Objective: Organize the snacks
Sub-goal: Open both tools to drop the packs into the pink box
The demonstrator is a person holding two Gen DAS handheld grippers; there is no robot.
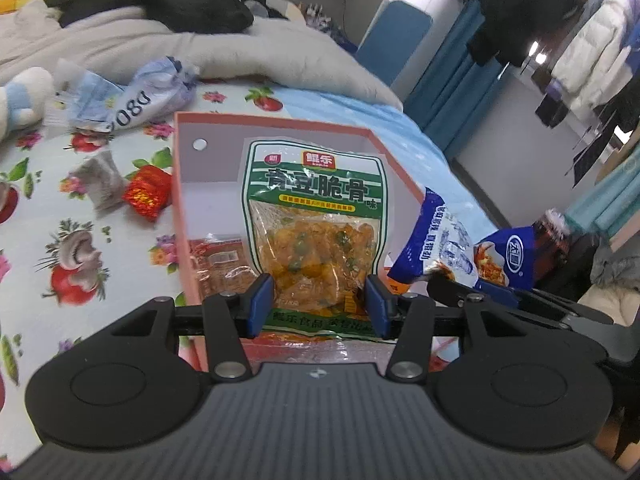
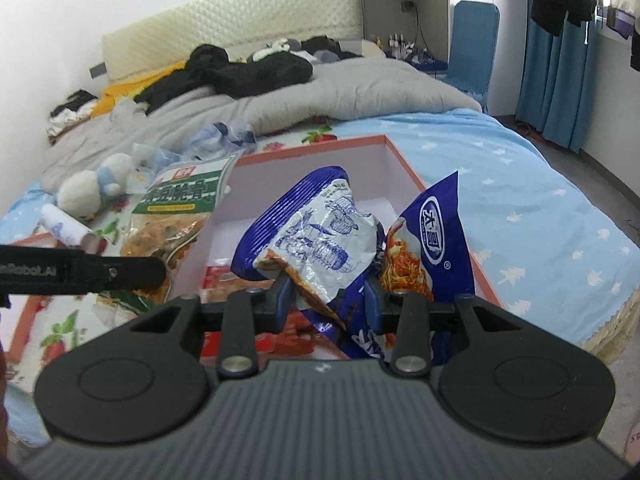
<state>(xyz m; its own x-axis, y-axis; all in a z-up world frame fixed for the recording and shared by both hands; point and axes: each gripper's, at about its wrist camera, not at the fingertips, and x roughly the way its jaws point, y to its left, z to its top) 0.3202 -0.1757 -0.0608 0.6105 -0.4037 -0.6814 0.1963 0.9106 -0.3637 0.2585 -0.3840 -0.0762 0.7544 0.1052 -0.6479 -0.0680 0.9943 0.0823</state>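
My left gripper is shut on the lower end of a green-and-white snack pouch with orange pieces inside, held upright over the pink box. In the right wrist view the same green pouch hangs at the box's left wall. A crumpled blue-and-white snack bag sits in my right gripper, which is shut on it above the pink box. That blue bag also shows at the right of the left wrist view. A reddish packet lies on the box floor.
Loose on the flowered sheet left of the box lie a red foil snack, a grey packet and a pale blue bag. A plush toy and a grey quilt lie beyond. The bed edge drops off at the right.
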